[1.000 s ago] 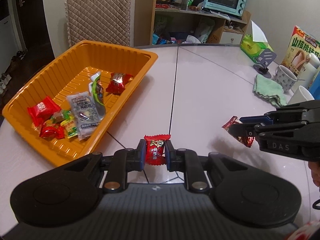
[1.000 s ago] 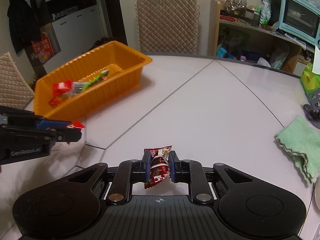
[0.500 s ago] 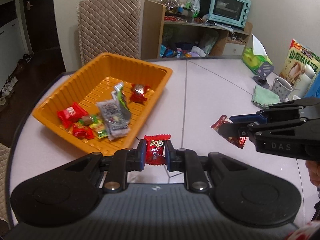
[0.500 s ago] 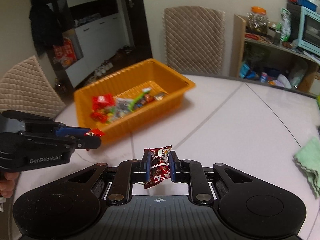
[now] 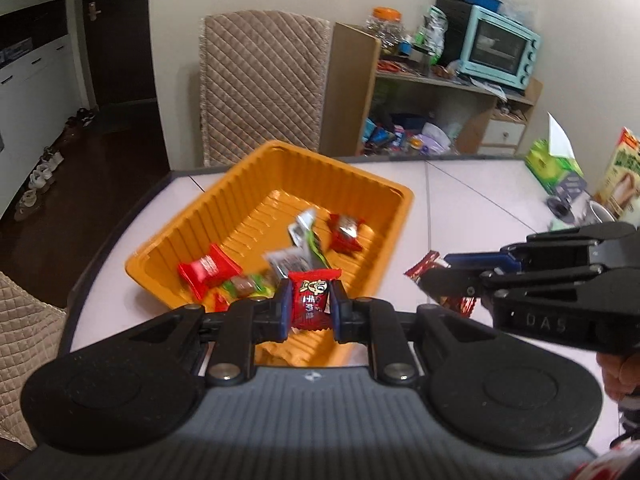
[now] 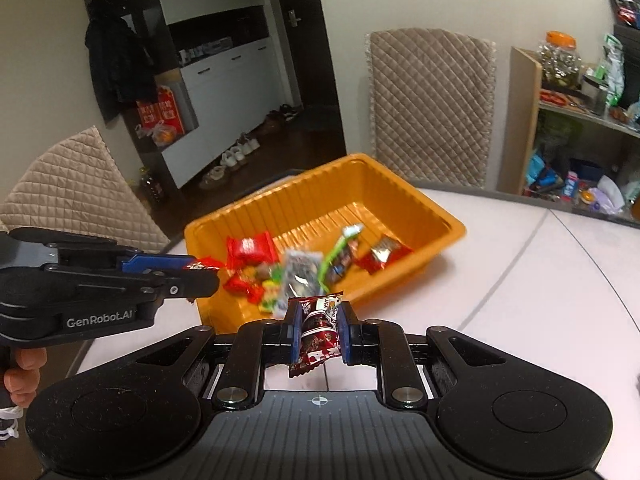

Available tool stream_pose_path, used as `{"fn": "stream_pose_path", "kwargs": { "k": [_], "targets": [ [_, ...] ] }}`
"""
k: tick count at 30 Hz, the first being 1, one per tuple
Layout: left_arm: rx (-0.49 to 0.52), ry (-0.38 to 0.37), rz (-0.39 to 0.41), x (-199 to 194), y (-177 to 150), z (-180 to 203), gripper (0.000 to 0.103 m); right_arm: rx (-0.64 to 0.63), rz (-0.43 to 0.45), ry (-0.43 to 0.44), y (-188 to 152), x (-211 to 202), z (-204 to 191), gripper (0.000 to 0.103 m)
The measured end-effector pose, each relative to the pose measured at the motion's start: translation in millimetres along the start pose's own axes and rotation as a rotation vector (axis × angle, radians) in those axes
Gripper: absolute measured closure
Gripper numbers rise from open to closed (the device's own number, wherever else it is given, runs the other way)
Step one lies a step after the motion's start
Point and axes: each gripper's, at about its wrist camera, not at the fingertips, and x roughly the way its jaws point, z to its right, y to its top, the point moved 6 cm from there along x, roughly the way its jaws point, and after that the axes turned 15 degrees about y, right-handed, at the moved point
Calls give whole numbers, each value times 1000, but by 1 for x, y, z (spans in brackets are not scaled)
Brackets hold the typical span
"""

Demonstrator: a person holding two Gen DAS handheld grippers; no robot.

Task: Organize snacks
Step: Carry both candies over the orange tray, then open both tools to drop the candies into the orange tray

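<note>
While both packets were carried above the table, entries stood as follows:
Red packet: clamped upright in the left gripper, lower centre of the left view, over the near wall of the orange tray.
Dark red packet: pinched in the right gripper, lower centre of the right view, just short of the tray's near rim.
Tray contents: several wrapped snacks, lying loose, blurred.
Handling advice: each packet ought to be brought well past the rim before release, one gripper at a time, so they do not collide.
Writing: "GenRobot.AI" and "DAS" on gripper bodies; packet print illegible.
Table: pale, tray at centre left.
</note>
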Motion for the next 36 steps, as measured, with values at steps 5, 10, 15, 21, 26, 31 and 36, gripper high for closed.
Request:
{"fn": "stream_pose_path", "kwargs": {
  "k": [5, 10, 15, 21, 26, 31, 36],
  "targets": [
    [-8, 25, 11, 16, 16, -12, 86, 4, 6, 17, 17, 19, 4, 84],
    [-20, 40, 12, 32, 27, -20, 86, 11, 11, 26, 31, 36, 13, 84],
    [-18, 50, 14, 50, 38, -25, 86, 7, 15, 23, 43, 50, 23, 84],
    [-6, 56, 16, 70, 49, -26, 86, 16, 27, 8, 56, 67, 39, 84],
    [-4, 60, 3, 90, 56, -26, 86, 31, 43, 7, 66, 81, 53, 84],
    [-16, 56, -17, 110, 62, -27, 86, 52, 57, -4, 75, 93, 67, 84],
    [-21, 51, -33, 128, 68, -24, 86, 81, 67, -3, 81, 103, 82, 84]
  ]
}}
